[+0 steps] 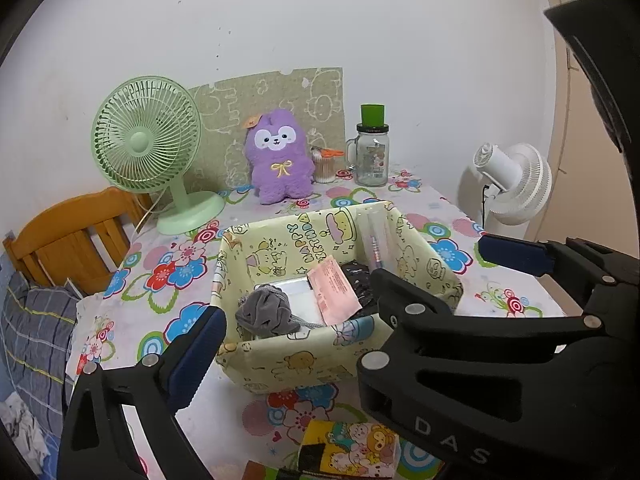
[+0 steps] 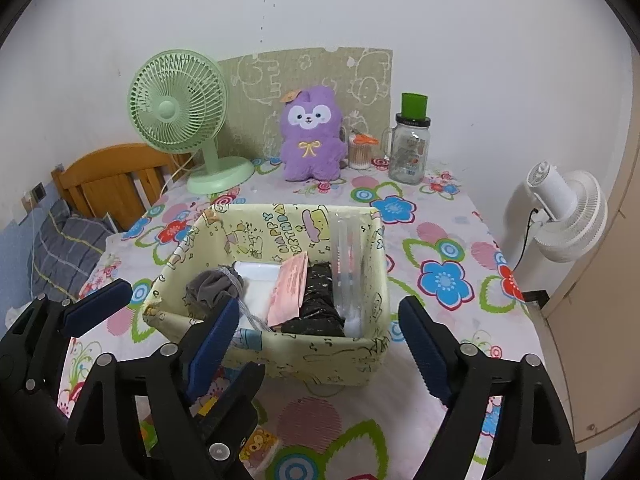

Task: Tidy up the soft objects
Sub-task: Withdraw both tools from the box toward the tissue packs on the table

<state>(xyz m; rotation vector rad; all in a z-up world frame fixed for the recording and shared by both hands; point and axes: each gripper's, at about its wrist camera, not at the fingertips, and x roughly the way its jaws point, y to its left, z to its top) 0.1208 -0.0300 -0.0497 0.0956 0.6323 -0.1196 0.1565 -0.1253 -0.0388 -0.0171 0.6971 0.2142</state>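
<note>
Holding both tools wide and empty, you have the left tool (image 1: 348, 280) and right tool (image 2: 320, 336) just short of the fabric bin (image 2: 348, 360) mid-tabletop (image 2: 440, 240). Grey soft pouch (image 2: 212, 286) sits in the bin at 9 o'clock, pink packet (image 2: 290, 288) centre, black bundle (image 2: 320, 300) beside it. Purple plush (image 2: 312, 136) stands upright at 12 o'clock, well apart.

My tongs have bare worktop (image 2: 432, 240) to pass at 3 o'clock of the fabric box (image 2: 280, 344) and along its near side. At 12 o'clock the purple plush (image 2: 312, 140), green fan (image 2: 180, 112) and glass jar (image 2: 408, 152) block the back edge.
</note>
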